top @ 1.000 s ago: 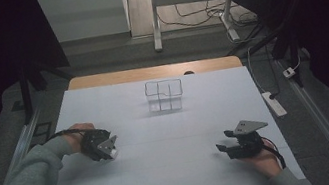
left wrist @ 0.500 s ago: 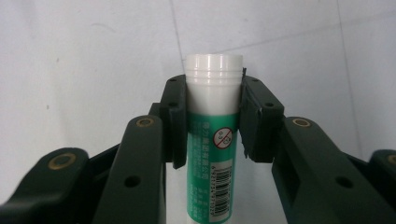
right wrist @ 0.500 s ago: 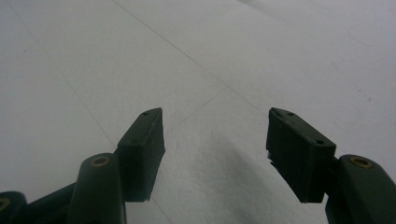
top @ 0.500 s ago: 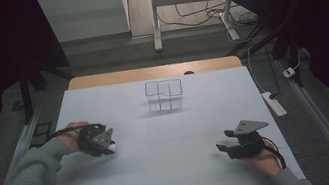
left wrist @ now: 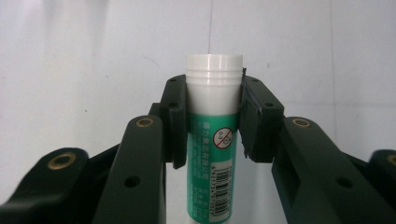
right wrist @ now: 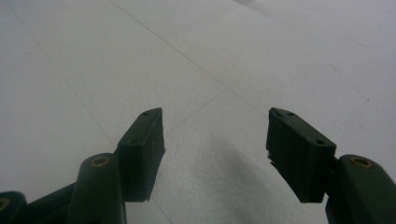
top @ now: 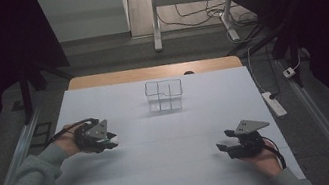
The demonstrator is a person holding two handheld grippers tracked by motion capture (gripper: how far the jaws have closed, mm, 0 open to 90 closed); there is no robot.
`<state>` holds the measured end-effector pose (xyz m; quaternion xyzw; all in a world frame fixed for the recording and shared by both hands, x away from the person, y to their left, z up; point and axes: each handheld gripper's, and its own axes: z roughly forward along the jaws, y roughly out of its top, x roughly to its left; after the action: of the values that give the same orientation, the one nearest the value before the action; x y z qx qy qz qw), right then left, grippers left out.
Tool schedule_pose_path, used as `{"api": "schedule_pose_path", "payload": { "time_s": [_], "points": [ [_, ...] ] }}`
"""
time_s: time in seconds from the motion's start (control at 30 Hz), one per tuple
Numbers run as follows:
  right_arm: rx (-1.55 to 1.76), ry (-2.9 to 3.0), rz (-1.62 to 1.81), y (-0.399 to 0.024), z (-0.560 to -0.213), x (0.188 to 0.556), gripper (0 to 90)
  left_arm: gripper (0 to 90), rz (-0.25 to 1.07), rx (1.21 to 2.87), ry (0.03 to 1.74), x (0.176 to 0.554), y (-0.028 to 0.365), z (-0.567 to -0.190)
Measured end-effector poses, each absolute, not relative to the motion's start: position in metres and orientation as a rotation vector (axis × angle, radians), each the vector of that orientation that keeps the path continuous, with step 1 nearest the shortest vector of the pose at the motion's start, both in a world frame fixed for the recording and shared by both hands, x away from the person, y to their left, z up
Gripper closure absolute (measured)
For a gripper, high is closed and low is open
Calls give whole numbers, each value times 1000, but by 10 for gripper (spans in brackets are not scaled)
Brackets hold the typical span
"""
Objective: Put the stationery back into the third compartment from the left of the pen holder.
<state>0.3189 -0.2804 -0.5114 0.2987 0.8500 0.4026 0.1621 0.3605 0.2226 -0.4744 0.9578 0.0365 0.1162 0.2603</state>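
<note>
- Glue stick (left wrist: 214,135), green-labelled with a white cap, is pinched between the jaws of the left gripper (left wrist: 214,119), which are pressed against its sides just below the cap.
- It is gripped near the capped end, probably so that the stick can be carried without slipping and set down upright.
- In the high view the left gripper (top: 110,141) is held low over the left side of the white table (top: 176,171), with the white cap just visible at its tip.
- The right gripper (right wrist: 215,144) is spread wide with nothing between its jaws, resting near the table's front right, likely kept clear until needed.
- A clear divided box (top: 164,95) stands well apart at the far middle; it is judged a likely place for the stick.
</note>
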Motion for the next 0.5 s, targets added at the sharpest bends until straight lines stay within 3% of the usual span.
{"api": "schedule_pose_path", "payload": {
  "time_s": [0.5],
  "points": [
    [865, 2413, 1160, -281, -511, 319, 358, 650, 354, 2366, 310, 355, 215, -456]
  ]
}}
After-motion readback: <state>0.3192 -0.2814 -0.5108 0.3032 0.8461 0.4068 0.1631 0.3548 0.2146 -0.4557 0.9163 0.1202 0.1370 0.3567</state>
